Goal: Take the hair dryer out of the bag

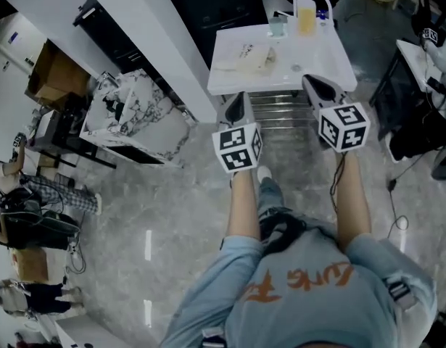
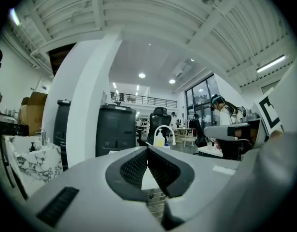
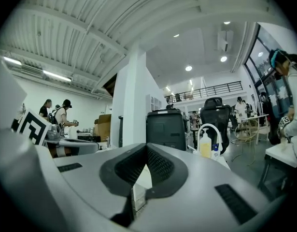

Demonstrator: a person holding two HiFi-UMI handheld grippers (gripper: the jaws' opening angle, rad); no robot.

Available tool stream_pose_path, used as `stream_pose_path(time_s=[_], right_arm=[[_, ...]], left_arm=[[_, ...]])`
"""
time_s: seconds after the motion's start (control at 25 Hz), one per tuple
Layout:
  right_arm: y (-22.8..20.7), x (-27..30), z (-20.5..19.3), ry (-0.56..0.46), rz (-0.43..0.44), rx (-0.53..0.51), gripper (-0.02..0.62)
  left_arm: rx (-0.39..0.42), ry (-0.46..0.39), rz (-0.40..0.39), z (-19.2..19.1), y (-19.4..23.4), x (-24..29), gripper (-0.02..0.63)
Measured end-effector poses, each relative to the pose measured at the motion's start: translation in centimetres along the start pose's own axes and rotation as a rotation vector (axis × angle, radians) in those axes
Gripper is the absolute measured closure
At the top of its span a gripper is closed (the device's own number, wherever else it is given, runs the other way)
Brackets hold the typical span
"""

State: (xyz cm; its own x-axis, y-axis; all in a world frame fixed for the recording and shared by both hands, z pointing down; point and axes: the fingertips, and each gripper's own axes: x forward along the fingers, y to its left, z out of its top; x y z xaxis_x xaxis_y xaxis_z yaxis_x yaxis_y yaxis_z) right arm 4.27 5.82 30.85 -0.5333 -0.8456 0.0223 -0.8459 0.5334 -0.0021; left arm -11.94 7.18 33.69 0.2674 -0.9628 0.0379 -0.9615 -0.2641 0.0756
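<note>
left tool (image 1: pixel 238 98): jaws together, empty | right tool (image 1: pixel 312 83): jaws together, empty | both held level by tabletop (image 1: pixel 331 65) near edge | bottle (image 1: pixel 306 17) at far edge

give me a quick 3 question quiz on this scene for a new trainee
1. True or false: the left claw is shut with nothing in it.
2. What colour is the liquid in the pump bottle on the white table? A blue, B yellow, C red.
3. Fill in: the right claw is ____ (open or shut).
Key: 1 true; 2 B; 3 shut.
</note>
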Motion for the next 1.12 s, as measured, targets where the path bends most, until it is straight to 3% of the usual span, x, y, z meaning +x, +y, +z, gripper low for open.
stream_pose_path(time_s=[0.24,0.52,0.76,0.96,1.12], right_arm=[[-4.0,6.9,-4.7,0.095,-0.046,0.06,0.595],[-6.2,15.9,-8.2,0.112,-0.048,0.125,0.595],[-8.2,23.2,-11.4,0.187,-0.068,0.146,0.595],[-11.8,29.9,-12.4,0.221,-0.11,0.166,0.595],[-11.5,33.6,-12.4,0.253,-0.077,0.136,0.595]], left_arm=[[-0.035,0.108,-0.031,-4.2,2.8,7.9,0.604],[-0.033,0.215,-0.067,-7.5,6.7,16.9,0.604],[-0.068,0.281,-0.105,-10.4,10.0,23.9,0.604],[-0.085,0.331,-0.127,-11.9,13.3,30.4,0.604],[-0.1,0.359,-0.118,-12.3,15.6,33.2,0.604]])
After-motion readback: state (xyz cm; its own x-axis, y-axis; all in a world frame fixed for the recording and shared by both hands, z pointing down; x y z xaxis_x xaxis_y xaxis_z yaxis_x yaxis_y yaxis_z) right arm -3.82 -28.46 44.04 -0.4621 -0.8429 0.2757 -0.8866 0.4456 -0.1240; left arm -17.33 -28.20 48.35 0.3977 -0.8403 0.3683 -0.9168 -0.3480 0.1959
